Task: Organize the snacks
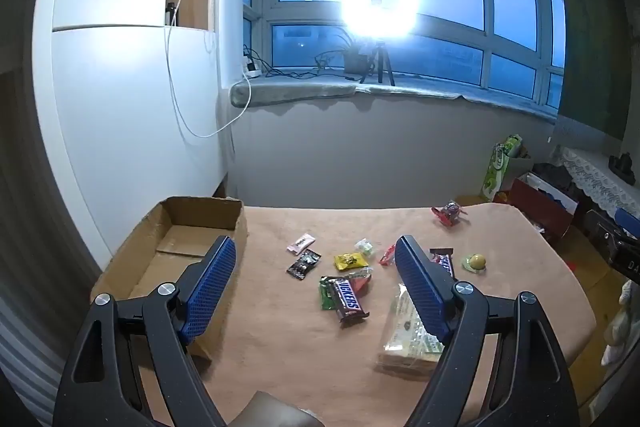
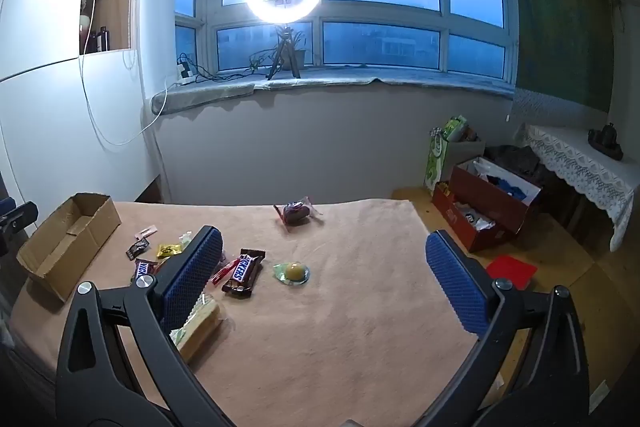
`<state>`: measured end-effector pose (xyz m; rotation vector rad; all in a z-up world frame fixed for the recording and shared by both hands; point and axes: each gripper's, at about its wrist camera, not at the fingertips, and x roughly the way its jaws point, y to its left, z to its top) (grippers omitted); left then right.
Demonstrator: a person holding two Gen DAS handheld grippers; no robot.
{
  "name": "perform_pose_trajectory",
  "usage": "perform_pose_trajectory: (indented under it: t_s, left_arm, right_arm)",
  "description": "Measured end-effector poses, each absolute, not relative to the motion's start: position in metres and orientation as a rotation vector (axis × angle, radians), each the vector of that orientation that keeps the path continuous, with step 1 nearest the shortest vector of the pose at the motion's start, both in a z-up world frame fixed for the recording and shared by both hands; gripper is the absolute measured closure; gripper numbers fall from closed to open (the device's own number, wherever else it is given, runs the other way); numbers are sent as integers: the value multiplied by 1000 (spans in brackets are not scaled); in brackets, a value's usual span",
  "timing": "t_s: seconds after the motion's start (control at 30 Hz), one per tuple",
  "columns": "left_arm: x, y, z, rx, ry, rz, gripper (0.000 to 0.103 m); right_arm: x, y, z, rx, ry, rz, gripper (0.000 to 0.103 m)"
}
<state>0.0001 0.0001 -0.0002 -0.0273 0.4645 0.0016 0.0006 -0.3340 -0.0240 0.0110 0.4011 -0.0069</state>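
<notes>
Your left gripper (image 1: 316, 259) and right gripper (image 2: 324, 247) fingers gape wide, empty | risk: crowded wrappers right of open brown cardboard box (image 1: 192, 227); you may pinch two.

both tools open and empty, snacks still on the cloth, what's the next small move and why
Probably lower the left tool onto the Snickers bar lying just ahead of it: both tools stand open and empty, and the cardboard box beside it holds nothing yet.

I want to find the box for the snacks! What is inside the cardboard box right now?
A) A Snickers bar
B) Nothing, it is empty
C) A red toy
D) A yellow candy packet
B: the cardboard box shows only its bare brown bottom, while the snacks, like the Snickers bar, lie out on the tan cloth.
</notes>
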Motion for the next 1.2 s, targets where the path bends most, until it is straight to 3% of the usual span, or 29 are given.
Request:
perform_pose_trajectory:
  t_s: [1.2]
  left_arm:
    - [0, 0, -3, -33, 485, 10, 21]
  right_arm:
    - [8, -316, -33, -18, 484, 26, 0]
